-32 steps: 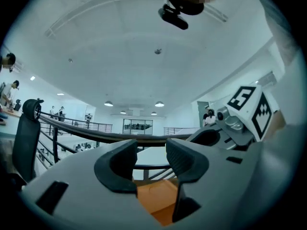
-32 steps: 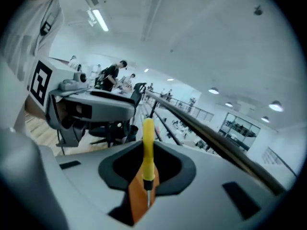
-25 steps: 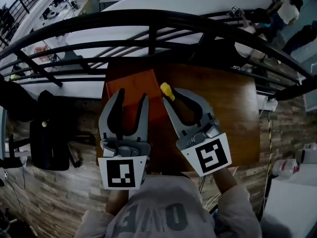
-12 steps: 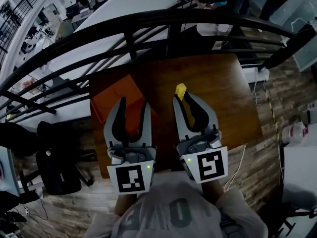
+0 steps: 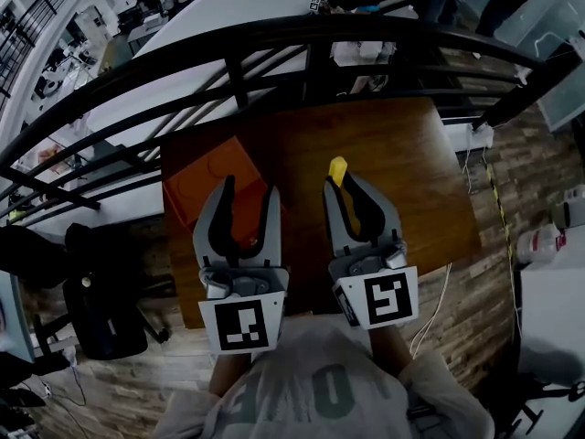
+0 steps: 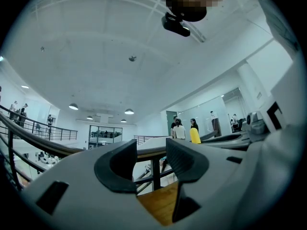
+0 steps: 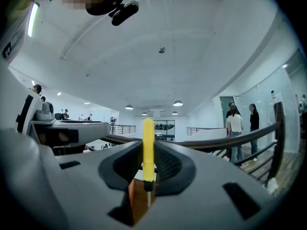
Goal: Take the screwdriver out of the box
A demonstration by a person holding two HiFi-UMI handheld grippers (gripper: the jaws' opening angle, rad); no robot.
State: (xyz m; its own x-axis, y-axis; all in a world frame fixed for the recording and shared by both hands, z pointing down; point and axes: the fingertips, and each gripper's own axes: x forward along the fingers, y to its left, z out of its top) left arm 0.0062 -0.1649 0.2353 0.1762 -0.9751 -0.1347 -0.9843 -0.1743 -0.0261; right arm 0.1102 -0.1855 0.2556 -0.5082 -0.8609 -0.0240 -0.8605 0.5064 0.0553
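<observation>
My right gripper [image 5: 340,184] is shut on the screwdriver [image 5: 337,169], whose yellow handle sticks out past the fingertips over the brown table [image 5: 411,172]. In the right gripper view the screwdriver [image 7: 148,150] stands upright between the pads, its thin metal shaft pointing down. The orange box [image 5: 203,183] lies at the table's left, partly under my left gripper [image 5: 248,191], which is open with nothing between its fingers. In the left gripper view the left gripper [image 6: 151,152] shows a clear gap with only table and railing behind it.
A black curved railing [image 5: 274,48] runs across just beyond the table's far edge. A dark office chair [image 5: 101,273] stands on the floor to the left. Cables and a white container [image 5: 539,243] lie to the right. People stand far off beyond the railing.
Both grippers have shifted rightward away from the box, the right one turning more upright in the picture with the screwdriver still in it. The left stays open.
</observation>
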